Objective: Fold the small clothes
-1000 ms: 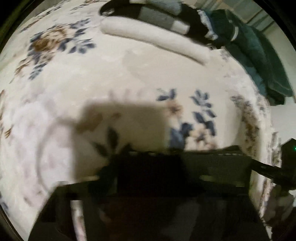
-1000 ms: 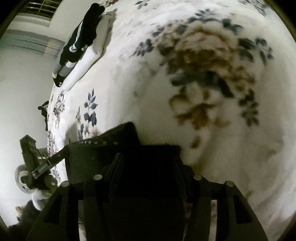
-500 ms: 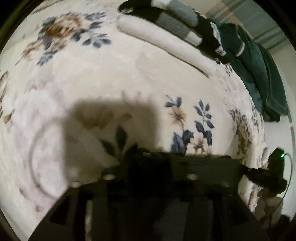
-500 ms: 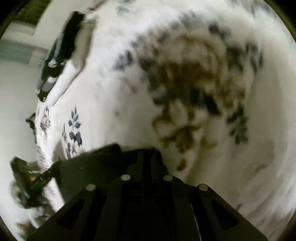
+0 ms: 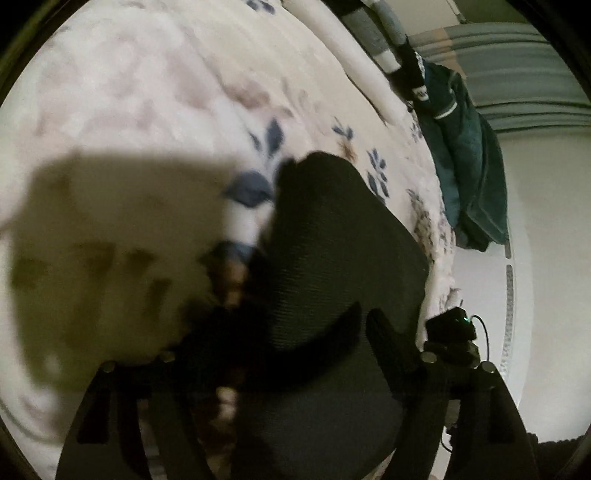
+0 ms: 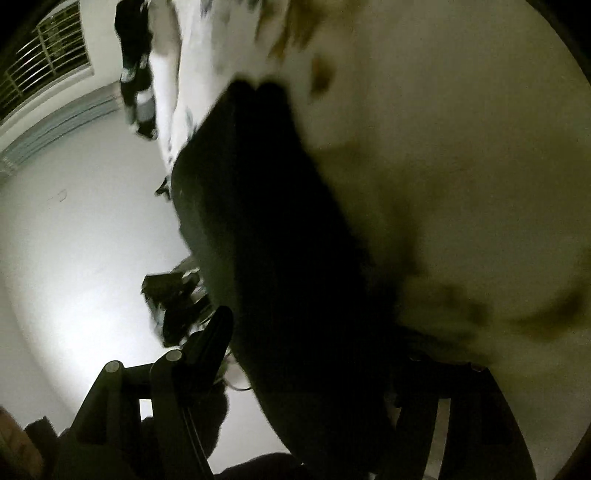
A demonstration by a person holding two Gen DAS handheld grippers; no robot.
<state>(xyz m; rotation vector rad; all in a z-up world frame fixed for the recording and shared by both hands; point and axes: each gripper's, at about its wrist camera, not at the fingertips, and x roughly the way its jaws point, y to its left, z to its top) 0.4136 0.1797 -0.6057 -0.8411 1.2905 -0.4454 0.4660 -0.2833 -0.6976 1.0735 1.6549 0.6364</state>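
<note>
Right now a dark, fine-ribbed knit garment [image 5: 332, 258] fills the space between the fingers of my left gripper [image 5: 291, 332] and drapes back over them toward the lens; my left fingers [image 5: 391, 339] stand spread on either side of the cloth, but the fabric hides the tips, so I cannot tell whether they pinch it. Beneath it lies the cream bed cover with blue and brown flower prints [image 5: 155, 103], with a broad shadow falling across its left part. Toward the far edge of the bed sits a long white rolled cloth [image 5: 354, 62], beside it a black and grey striped garment [image 5: 376, 33], and at the far right corner a dark teal heavy garment [image 5: 469, 158] hangs over the edge. In the right wrist view the same dark garment [image 6: 280, 258] runs as a blurred band from the bed cover [image 6: 443, 147] down between the fingers of my right gripper [image 6: 306, 369]; one finger [image 6: 210, 339] shows at the left and the other is lost behind the cloth, so I cannot tell that grip either. Past the left edge of the bed a pale wall [image 6: 74, 240] and a barred window [image 6: 44, 70] show.
</note>
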